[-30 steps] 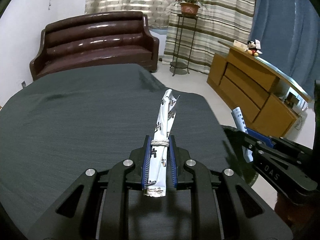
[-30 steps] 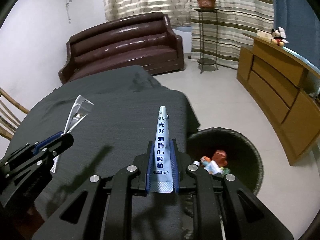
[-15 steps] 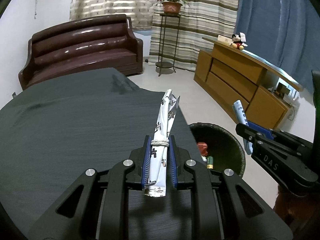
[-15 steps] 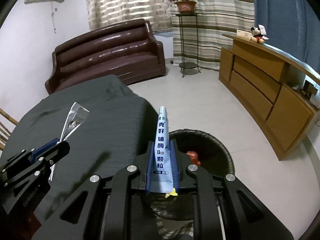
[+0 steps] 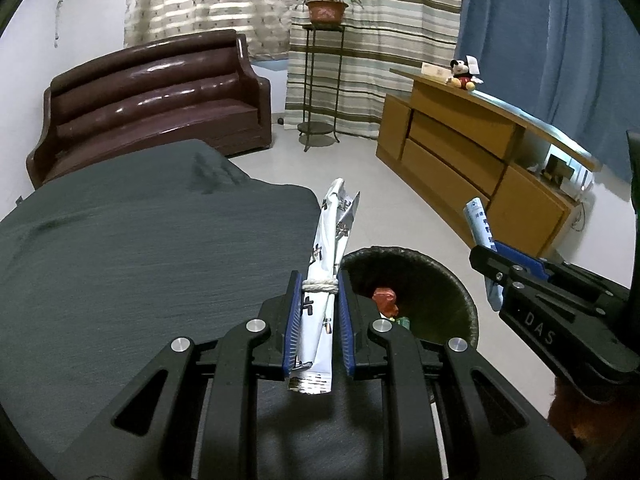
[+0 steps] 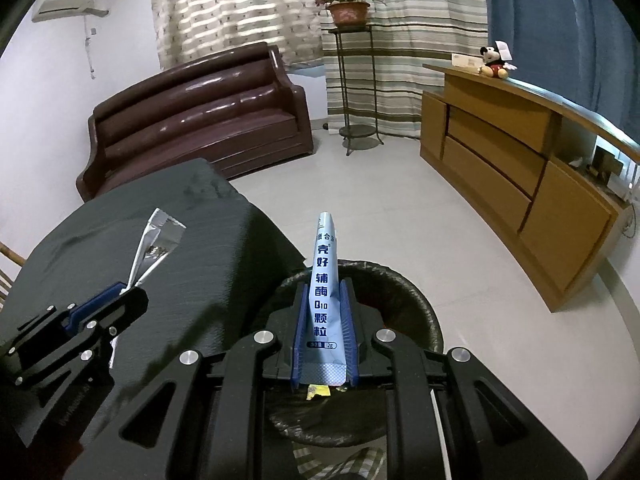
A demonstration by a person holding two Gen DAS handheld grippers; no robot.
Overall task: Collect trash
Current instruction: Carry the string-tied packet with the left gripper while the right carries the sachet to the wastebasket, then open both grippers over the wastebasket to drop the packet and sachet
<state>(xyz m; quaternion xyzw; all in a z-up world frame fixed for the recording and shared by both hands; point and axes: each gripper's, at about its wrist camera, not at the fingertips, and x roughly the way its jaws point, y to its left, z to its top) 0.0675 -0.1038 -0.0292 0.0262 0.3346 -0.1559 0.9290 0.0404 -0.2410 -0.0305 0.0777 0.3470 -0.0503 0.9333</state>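
Observation:
My left gripper (image 5: 319, 280) is shut on a white and silver sachet wrapper (image 5: 328, 240) tied with a white band, held over the table's right edge. My right gripper (image 6: 323, 286) is shut on a light blue stick sachet (image 6: 325, 288) printed with dark characters, and it hangs right over the black-lined trash bin (image 6: 416, 304). The bin (image 5: 452, 280) stands on the floor beside the table and holds a red wrapper (image 5: 385, 298) and other scraps. Each view also shows the other gripper: the right one (image 5: 486, 252) and the left one (image 6: 128, 292).
The table (image 5: 140, 248) wears a dark grey cloth. Behind it stands a brown leather sofa (image 5: 152, 96). A wooden sideboard (image 5: 472, 164) with a plush toy (image 5: 464, 74) runs along the right wall. A metal plant stand (image 5: 320, 80) stands by striped curtains.
Both grippers have carried their sachets rightward off the table toward the bin. The bin has come fully into view, and the right gripper now hangs above it.

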